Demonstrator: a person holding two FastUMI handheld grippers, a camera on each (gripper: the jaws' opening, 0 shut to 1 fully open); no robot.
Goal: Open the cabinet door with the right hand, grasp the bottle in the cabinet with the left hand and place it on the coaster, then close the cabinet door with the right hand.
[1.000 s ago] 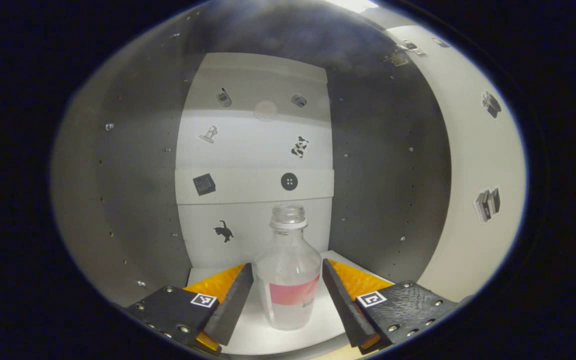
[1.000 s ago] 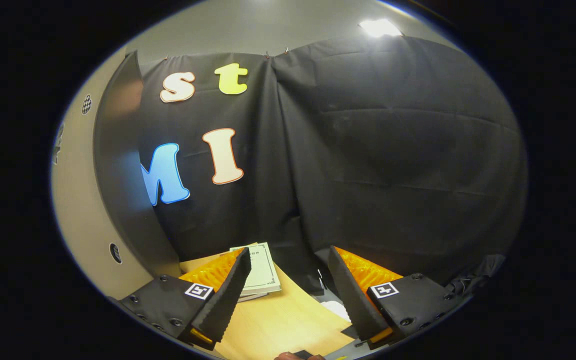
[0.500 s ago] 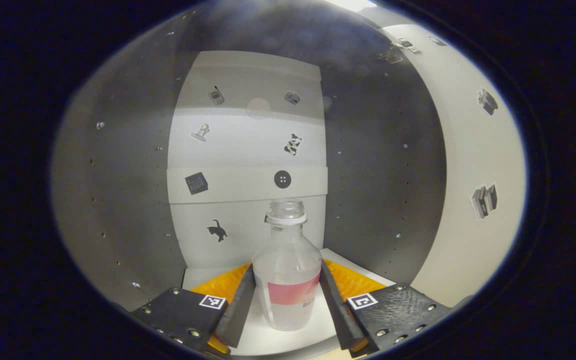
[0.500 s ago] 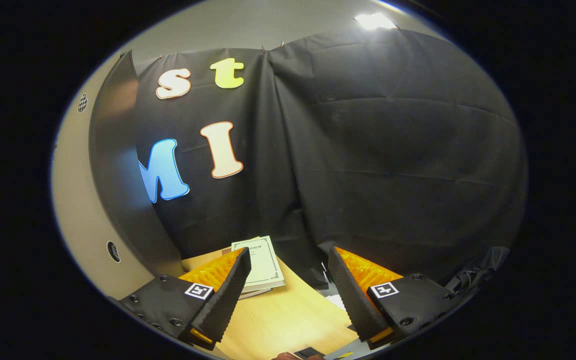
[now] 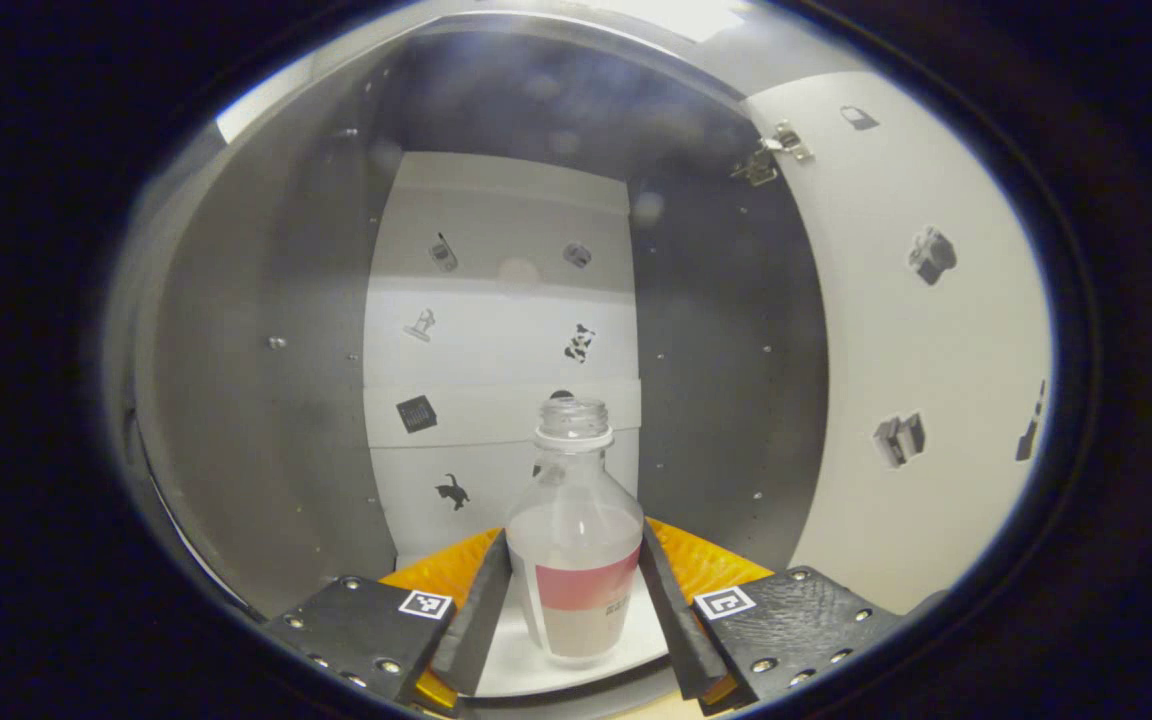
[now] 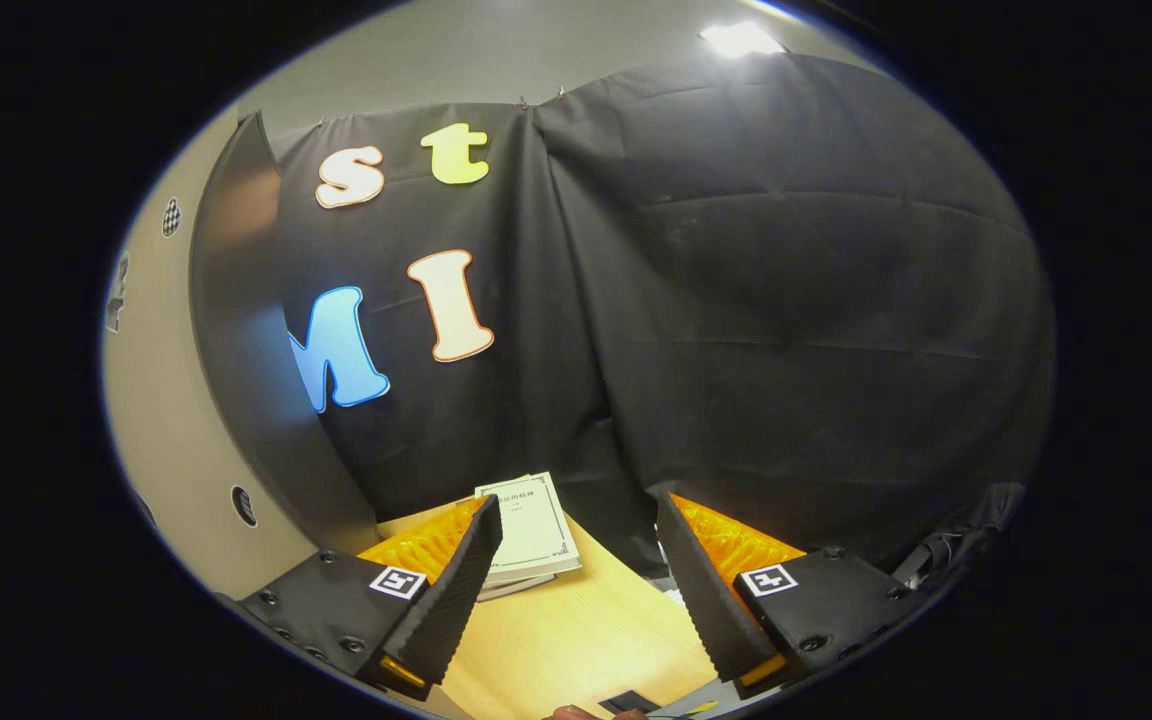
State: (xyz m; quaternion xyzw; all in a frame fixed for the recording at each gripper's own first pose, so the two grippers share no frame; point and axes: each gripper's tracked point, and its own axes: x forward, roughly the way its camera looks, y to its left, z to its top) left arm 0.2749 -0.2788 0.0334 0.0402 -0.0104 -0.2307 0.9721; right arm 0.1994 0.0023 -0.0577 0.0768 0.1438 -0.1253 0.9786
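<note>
The clear plastic bottle with a red label band and an open threaded neck (image 5: 574, 560) stands upright on the white shelf floor of the grey-walled cabinet (image 5: 266, 420), and the left gripper (image 5: 574, 600) is clamped on its lower body, one dark pad against each side at label height; the white cabinet door with small picture stickers (image 5: 921, 330) is swung open to the right. Judged from its look, the bottle is light, thin-walled and slightly squashy, smooth enough to slip, and with no cap it should be kept upright; liquid seems to reach the shoulder, though the frosting makes that uncertain. The wide label band is the sensible place to hold, as the neck is narrow and top-heavy to swing from. The right gripper (image 6: 576, 590) hangs with its fingers spread apart, holding nothing, above the light wooden tabletop (image 6: 576, 640) near a thin pale booklet (image 6: 531, 530). Compared with a second ago, the left fingers have gone from standing clear of the bottle to pressing on it, and the cabinet interior now sits farther back in the left gripper view, so the withdrawal appears begun; the right gripper has barely shifted
</note>
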